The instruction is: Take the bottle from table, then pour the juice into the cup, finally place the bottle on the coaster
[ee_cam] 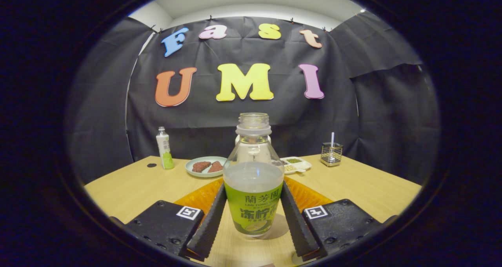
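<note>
Uncapped bottle point(253, 180) upright on the table point(368, 188), gripper point(253, 204) clenched on it, fingers point(210, 220) pressing both sides of the label; behind it, an orange coaster point(198, 198). Beyond: a plate point(206, 167); a small bottle point(164, 148).

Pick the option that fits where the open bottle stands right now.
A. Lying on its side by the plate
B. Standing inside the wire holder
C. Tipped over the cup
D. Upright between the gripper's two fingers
D: the bottle stands upright on the table, capless, with the fingers of the gripper flanking its labelled lower body.
</note>
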`<action>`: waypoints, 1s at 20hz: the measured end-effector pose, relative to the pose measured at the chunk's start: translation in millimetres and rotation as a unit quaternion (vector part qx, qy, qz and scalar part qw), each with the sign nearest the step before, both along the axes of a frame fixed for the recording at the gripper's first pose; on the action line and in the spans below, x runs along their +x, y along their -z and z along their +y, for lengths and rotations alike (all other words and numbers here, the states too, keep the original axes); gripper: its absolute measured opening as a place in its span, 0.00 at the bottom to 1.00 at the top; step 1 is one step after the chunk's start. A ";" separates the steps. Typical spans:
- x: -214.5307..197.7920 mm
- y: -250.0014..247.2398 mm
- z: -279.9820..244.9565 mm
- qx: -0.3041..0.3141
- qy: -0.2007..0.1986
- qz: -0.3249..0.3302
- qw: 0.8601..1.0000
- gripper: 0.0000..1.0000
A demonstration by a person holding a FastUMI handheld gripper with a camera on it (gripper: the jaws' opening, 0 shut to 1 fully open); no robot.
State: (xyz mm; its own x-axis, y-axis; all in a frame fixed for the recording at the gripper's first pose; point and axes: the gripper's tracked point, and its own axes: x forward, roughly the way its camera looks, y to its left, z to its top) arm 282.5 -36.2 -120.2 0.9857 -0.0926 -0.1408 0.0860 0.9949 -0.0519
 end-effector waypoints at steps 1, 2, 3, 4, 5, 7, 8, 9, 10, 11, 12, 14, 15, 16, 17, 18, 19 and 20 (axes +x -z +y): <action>5.1 1.4 -0.5 -0.012 -0.003 0.005 1.000 0.82; 11.5 3.1 -1.5 -0.022 -0.005 0.008 1.000 0.82; 17.4 7.5 -2.8 -0.033 -0.005 0.017 0.999 0.82; 22.2 12.6 -6.0 -0.045 -0.003 0.026 0.999 0.82; 25.2 16.4 -9.2 -0.056 0.001 0.037 0.998 0.82; 28.2 21.6 -11.5 -0.061 0.003 0.048 0.997 0.82; 29.1 20.0 -10.8 -0.057 0.003 0.044 0.997 0.82; 28.7 20.3 -11.5 -0.052 0.003 0.044 0.998 0.82; 27.5 21.0 -14.0 -0.046 0.003 0.044 0.998 0.82; 26.1 20.3 -14.3 -0.039 0.003 0.042 0.998 0.82; 25.2 20.8 -15.6 -0.032 0.004 0.041 0.999 0.83; 23.1 21.8 -18.2 -0.018 0.006 0.038 0.999 0.83; 22.1 23.3 -19.8 -0.013 0.007 0.043 0.999 0.83; 21.1 24.3 -21.8 -0.010 0.010 0.045 0.999 0.84; 19.6 23.3 -23.0 -0.004 0.011 0.044 0.999 0.84; 18.0 22.2 -24.7 0.002 0.012 0.042 0.999 0.87; 16.2 19.6 -23.0 0.009 0.007 0.037 0.999 0.91; 15.4 16.7 -18.3 0.016 -0.002 0.030 0.999 0.94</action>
State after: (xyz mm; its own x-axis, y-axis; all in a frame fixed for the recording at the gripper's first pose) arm 297.9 -54.5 -136.9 0.9755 -0.0842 -0.2034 0.0807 0.9964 -0.0255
